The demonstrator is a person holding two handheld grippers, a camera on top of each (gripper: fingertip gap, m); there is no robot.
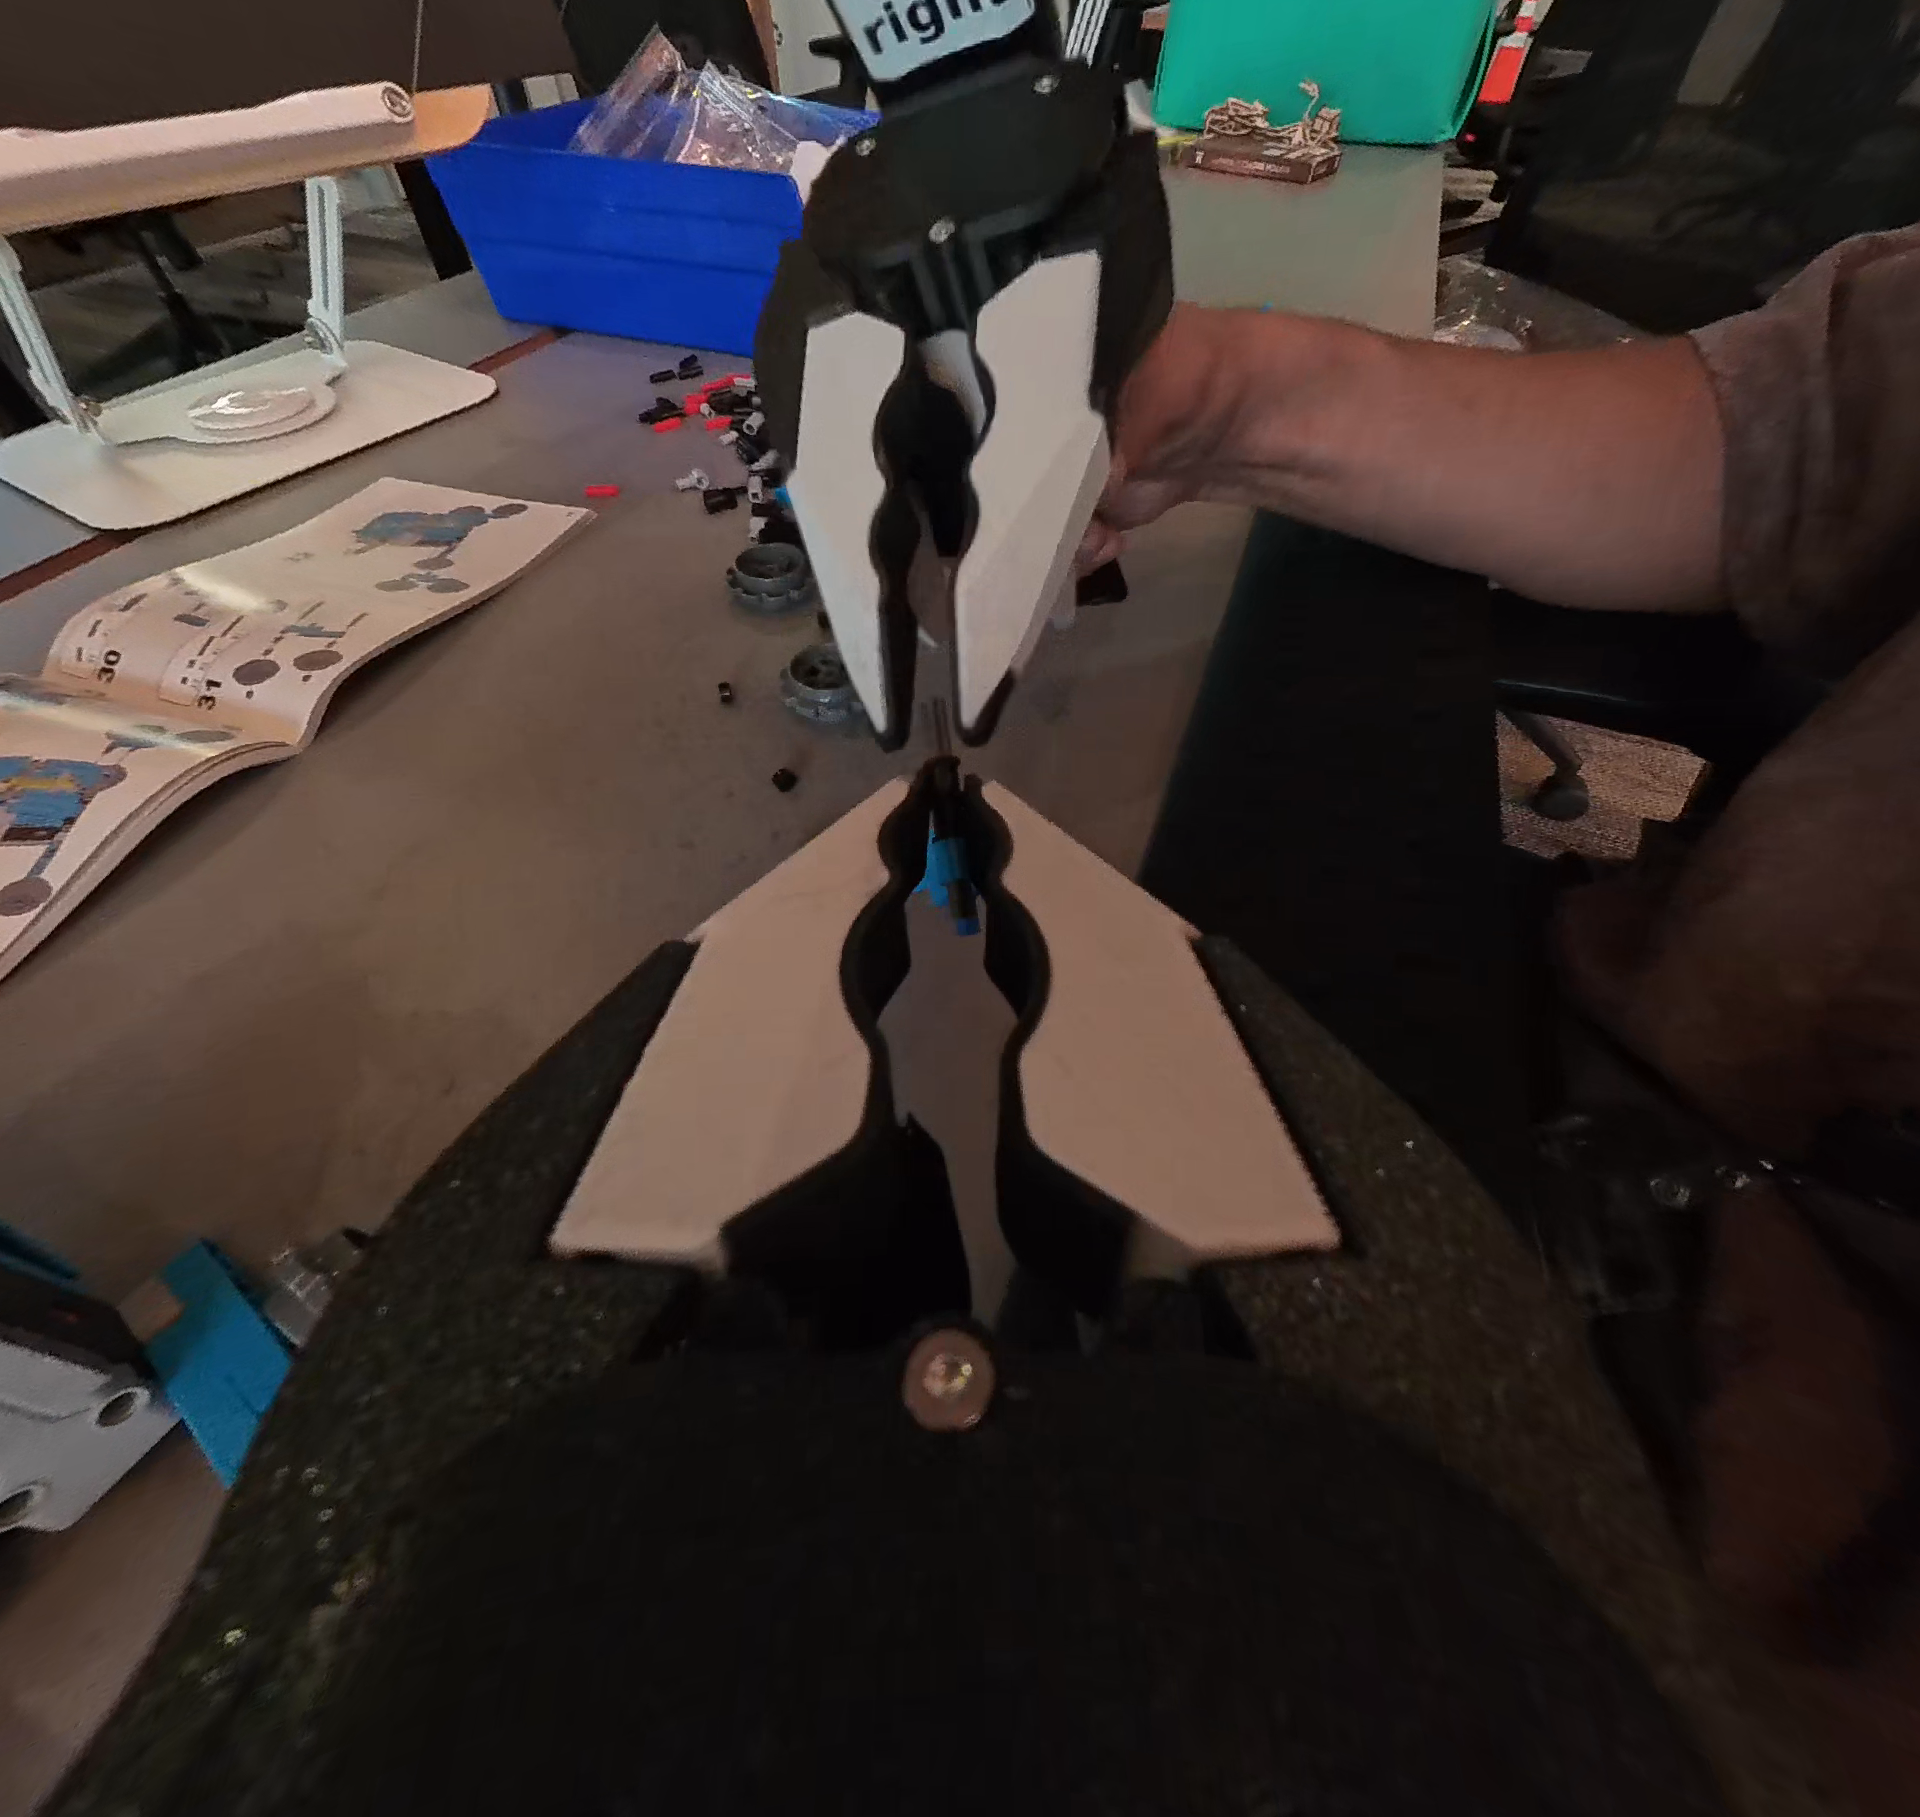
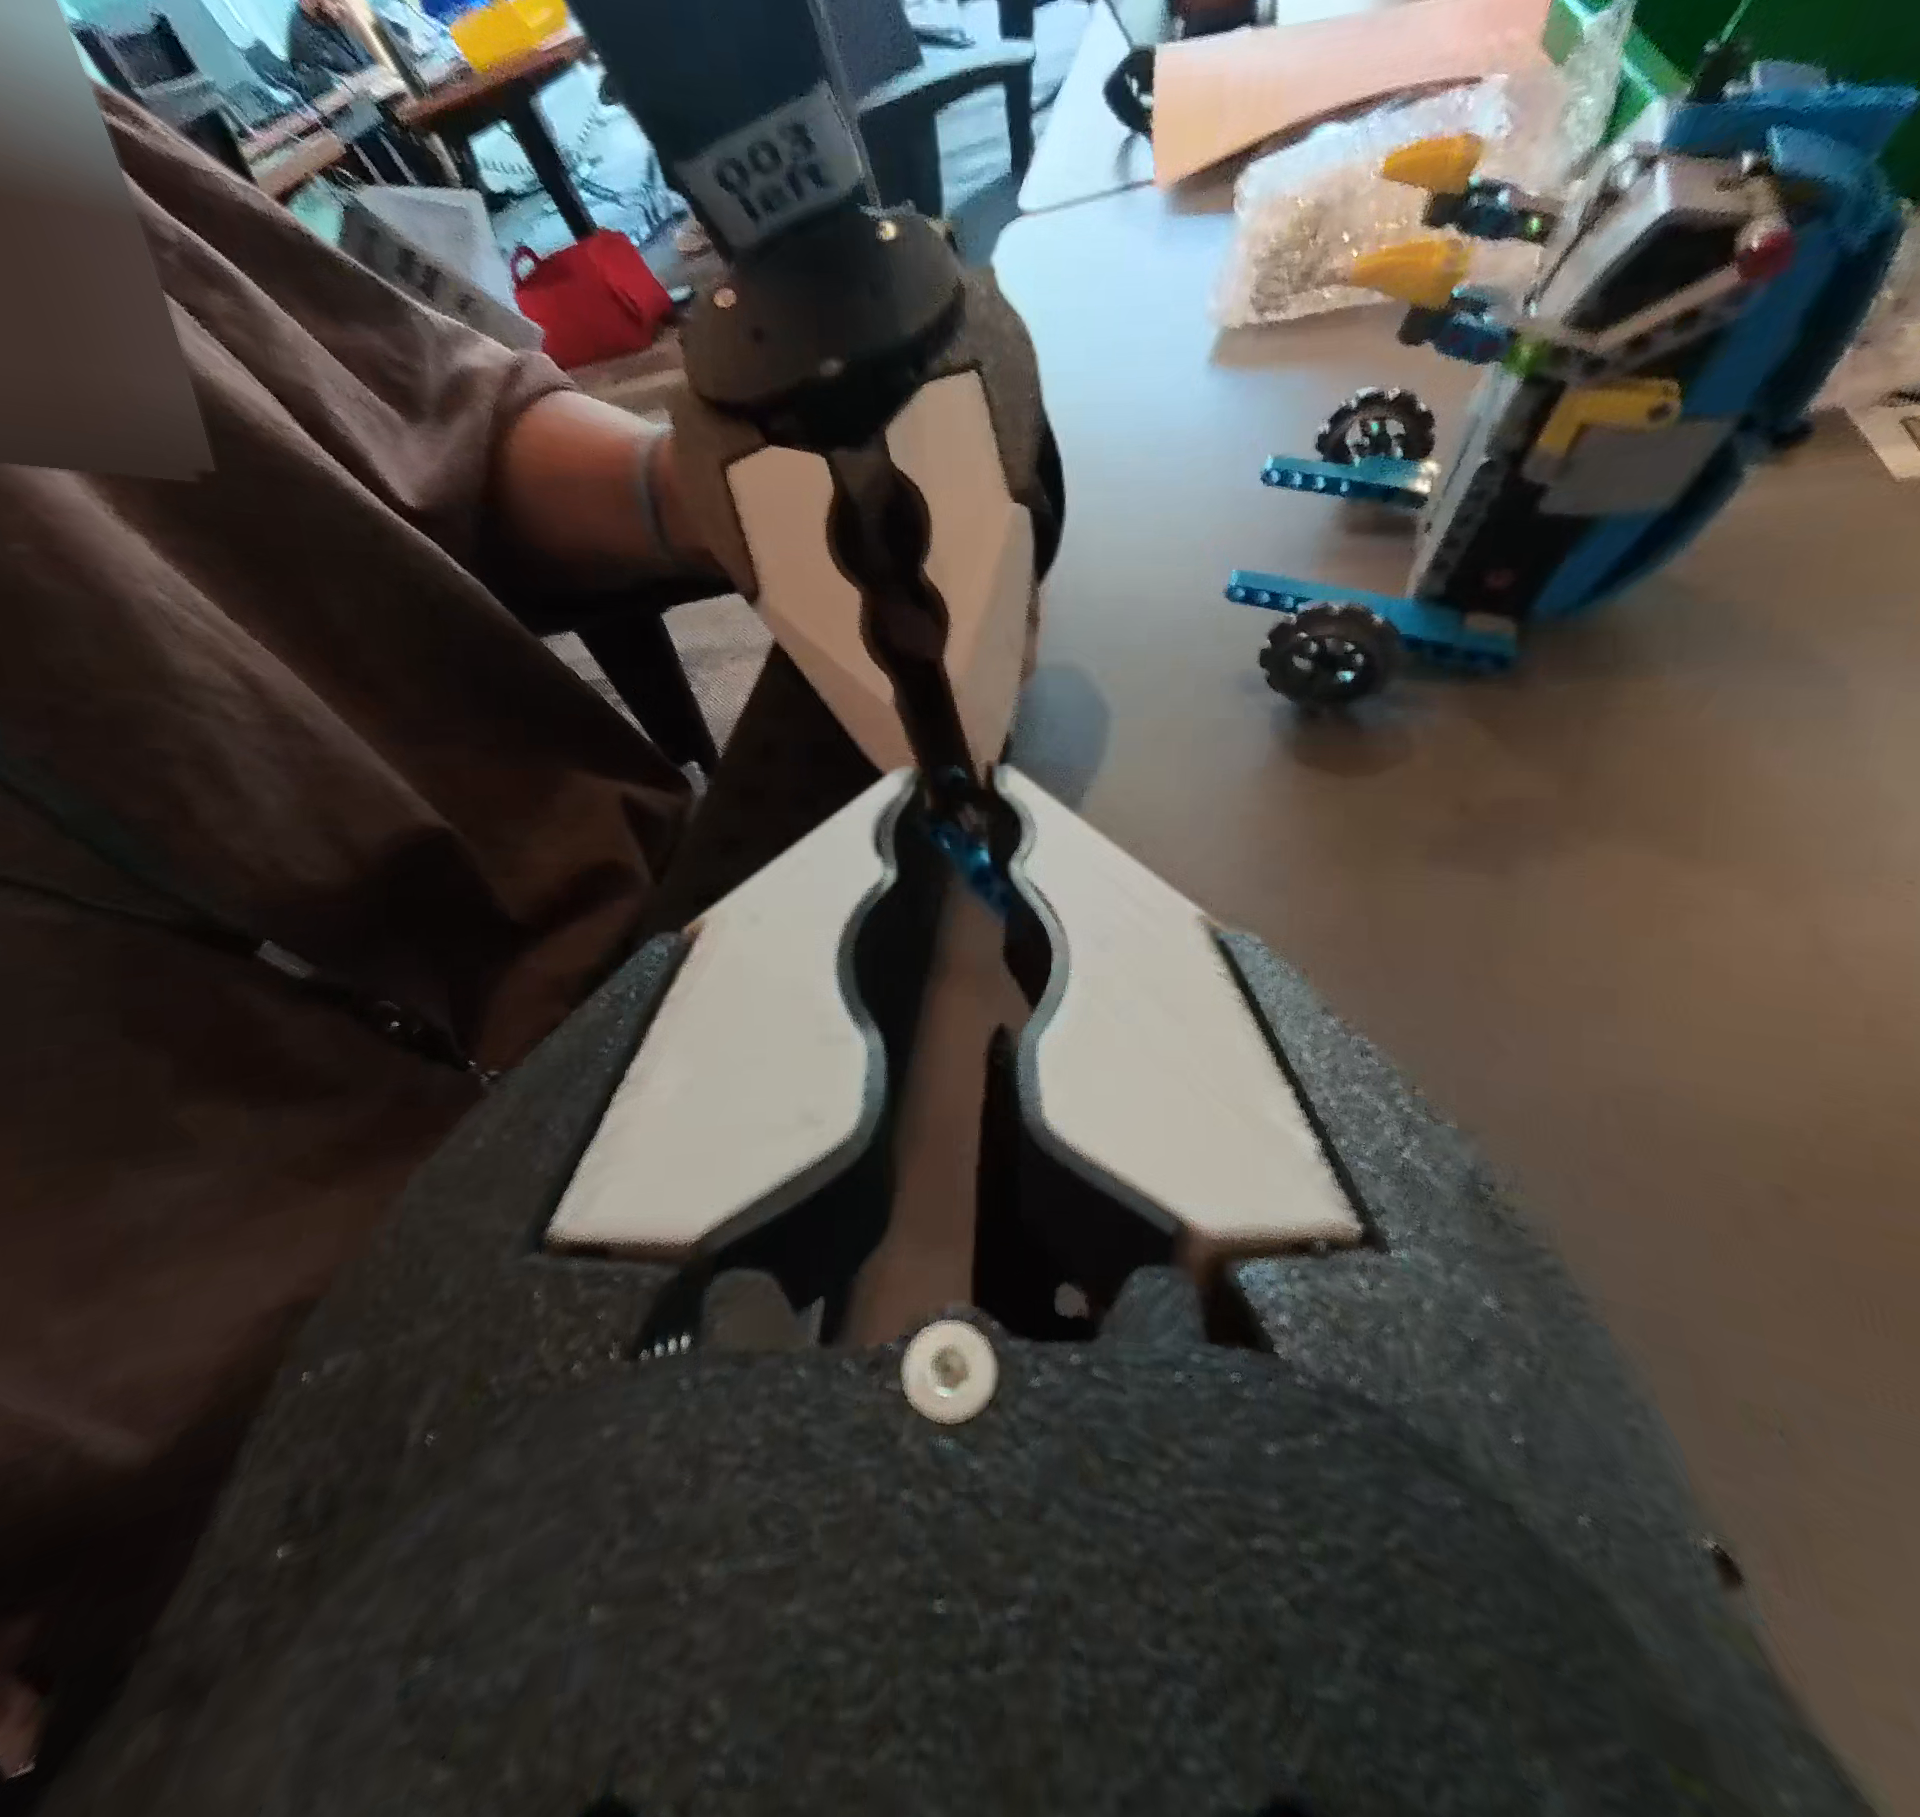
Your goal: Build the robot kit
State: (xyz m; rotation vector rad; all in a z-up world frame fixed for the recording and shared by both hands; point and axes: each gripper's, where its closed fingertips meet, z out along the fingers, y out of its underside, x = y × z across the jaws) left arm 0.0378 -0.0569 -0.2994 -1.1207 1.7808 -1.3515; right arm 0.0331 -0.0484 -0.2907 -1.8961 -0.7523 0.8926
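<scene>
1. Two hand-held claws met tip to tip above the counter [image 1: 436, 936], near its front edge.
2. The left claw [image 1: 943, 780] was pinching a small blue-and-black piece [image 1: 951, 879], its fingers pressed close on it.
3. A thin black axle [image 1: 940, 728] stuck out of that piece toward the right claw [image 1: 938, 728], whose tips stood slightly apart on either side of the axle; whether they gripped it could not be told.
4. In the right wrist view the right claw [image 2: 945, 780] had a blue studded piece [image 2: 971, 858] between its fingers, touching the left claw [image 2: 961, 759].
5. Beyond the claws lay two grey gear wheels [image 1: 821, 681], with scattered black and red pins [image 1: 717, 417] farther back.
6. An open booklet [image 1: 260, 645] lay left of the claws, a blue bin [image 1: 623, 229] behind the pins and a white stand [image 1: 239, 417] beside the bin.
7. A blue wheeled model [image 2: 1621, 437] stood on the counter, well right of the claws in the right wrist view.
</scene>
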